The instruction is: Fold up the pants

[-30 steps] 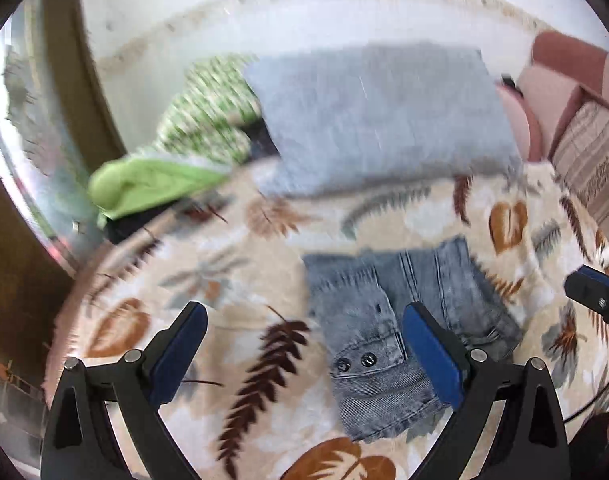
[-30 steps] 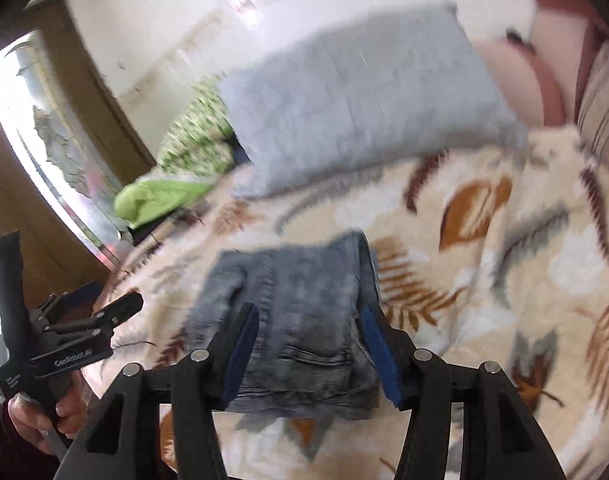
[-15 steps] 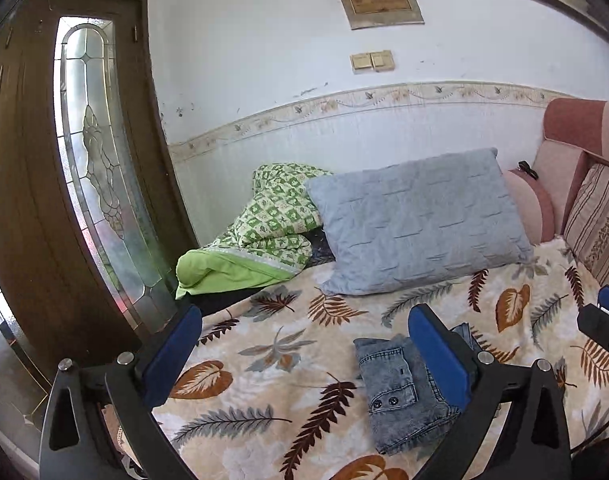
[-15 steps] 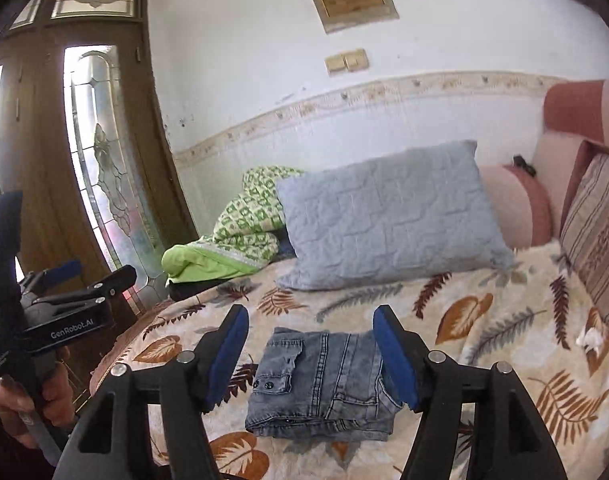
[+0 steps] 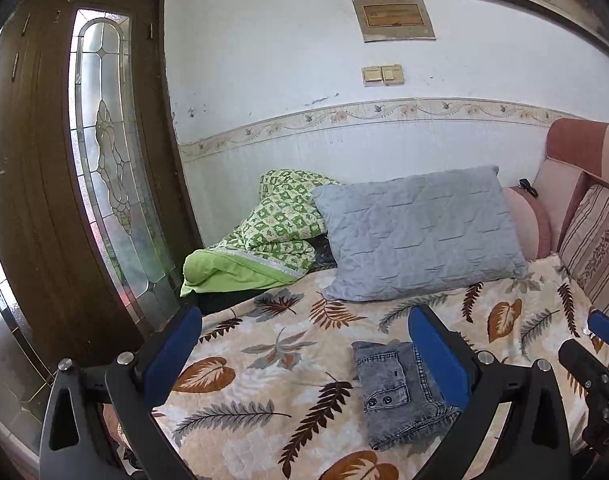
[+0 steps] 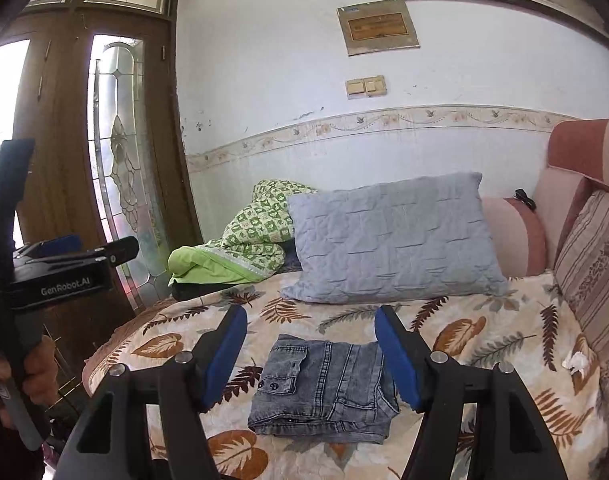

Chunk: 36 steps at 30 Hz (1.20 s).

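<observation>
The pants (image 6: 324,390) between the right claw (image 6: 310,354) pads are faded, acid-washed grey denim, rough-looking with thick stitched seams and dull metal buttons. Under them the bed (image 6: 484,344) cover is soft matt cloth with a leaf print. Claw fingers (image 6: 396,354) look like matt black plastic with blue rubbery pads and shiny metal bolts. Beyond both claws the pillow (image 5: 420,236) is quilted grey fabric. Far left of the left claw (image 5: 304,354), the door (image 5: 36,184) is dark wood with textured leaded glass.
</observation>
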Motion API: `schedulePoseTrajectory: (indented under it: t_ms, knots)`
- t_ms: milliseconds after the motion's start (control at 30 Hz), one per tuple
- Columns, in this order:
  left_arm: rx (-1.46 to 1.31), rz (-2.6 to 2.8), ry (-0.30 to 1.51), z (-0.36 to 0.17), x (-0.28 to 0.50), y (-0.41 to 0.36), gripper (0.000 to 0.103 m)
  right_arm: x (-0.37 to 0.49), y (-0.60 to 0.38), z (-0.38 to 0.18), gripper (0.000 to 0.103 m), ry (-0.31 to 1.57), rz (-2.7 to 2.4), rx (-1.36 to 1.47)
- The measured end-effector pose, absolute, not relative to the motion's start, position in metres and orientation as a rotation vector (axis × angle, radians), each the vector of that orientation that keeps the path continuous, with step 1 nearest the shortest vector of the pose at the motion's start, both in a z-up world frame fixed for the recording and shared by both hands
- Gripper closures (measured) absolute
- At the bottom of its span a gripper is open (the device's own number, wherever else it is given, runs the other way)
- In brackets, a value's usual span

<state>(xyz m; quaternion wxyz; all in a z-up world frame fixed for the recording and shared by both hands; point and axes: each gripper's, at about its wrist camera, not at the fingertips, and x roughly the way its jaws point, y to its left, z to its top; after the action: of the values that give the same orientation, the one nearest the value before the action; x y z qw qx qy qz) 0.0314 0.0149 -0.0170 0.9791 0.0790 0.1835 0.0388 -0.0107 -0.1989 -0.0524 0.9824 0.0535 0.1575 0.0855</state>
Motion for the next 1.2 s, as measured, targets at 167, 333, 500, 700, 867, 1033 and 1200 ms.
schedulePoseTrajectory:
  t_ms: [167,333,500,700,867,1033,1200]
  knots:
    - [0.17,0.08,0.372,-0.019,0.031,0.013,0.0,-0.008,-0.199,-0.057,0.033,0.333,0.174,0.109]
    - [0.161,0.085,0.376,-0.02,0.031,0.015,0.0,-0.006,-0.199,-0.061,0.033,0.345,0.175,0.106]
    - [0.158,0.084,0.379,-0.021,0.032,0.016,0.0,-0.004,-0.199,-0.063,0.033,0.356,0.179,0.116]
    - [0.151,0.086,0.39,-0.024,0.033,0.017,0.0,-0.001,-0.198,-0.066,0.033,0.368,0.183,0.112]
    - [0.146,0.085,0.392,-0.024,0.034,0.017,0.0,0.001,-0.197,-0.068,0.033,0.376,0.187,0.108]
    - [0.147,0.083,0.393,-0.025,0.034,0.017,0.0,0.003,-0.194,-0.067,0.033,0.379,0.192,0.097]
    - [0.147,0.079,0.394,-0.025,0.035,0.017,0.0,0.004,-0.191,-0.067,0.033,0.381,0.198,0.086]
